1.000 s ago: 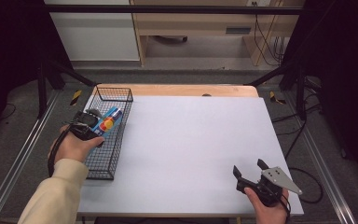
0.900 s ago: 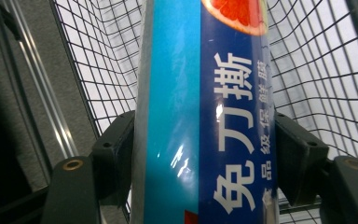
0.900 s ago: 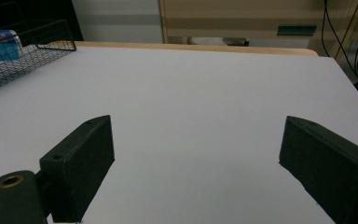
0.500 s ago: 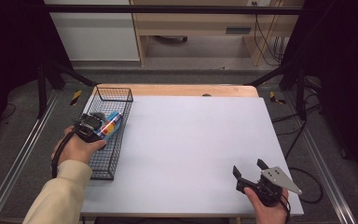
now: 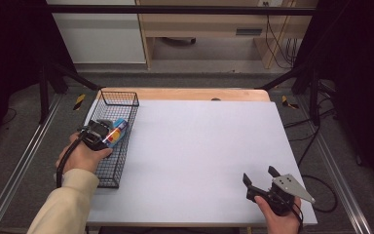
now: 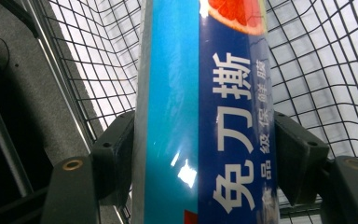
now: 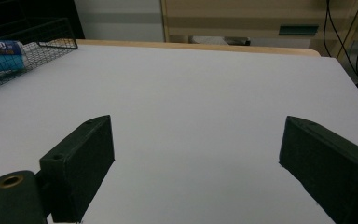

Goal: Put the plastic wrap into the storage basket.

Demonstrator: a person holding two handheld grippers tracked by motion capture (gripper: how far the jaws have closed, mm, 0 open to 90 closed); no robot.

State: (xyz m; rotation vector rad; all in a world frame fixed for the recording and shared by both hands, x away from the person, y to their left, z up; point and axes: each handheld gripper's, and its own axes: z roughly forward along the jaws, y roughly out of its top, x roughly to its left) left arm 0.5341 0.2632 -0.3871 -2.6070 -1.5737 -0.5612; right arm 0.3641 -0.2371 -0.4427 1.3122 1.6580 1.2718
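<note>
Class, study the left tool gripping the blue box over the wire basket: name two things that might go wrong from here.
1. The blue box is long and glossy, clamped across its width by the left tool; it may pivot or slip.
2. It sits inside the wire basket, so an end might catch the mesh and tilt or drag the basket.

Overhead light is falling evenly on the white desk (image 5: 199, 151), leaving it bright while the surroundings are sinking into near black at both sides. In the left gripper view a glossy blue box (image 6: 205, 116) is catching small white glare spots and sitting soft, too close for focus. The right claw (image 7: 196, 168) is casting faint shadows and looking slightly blurred.
</note>
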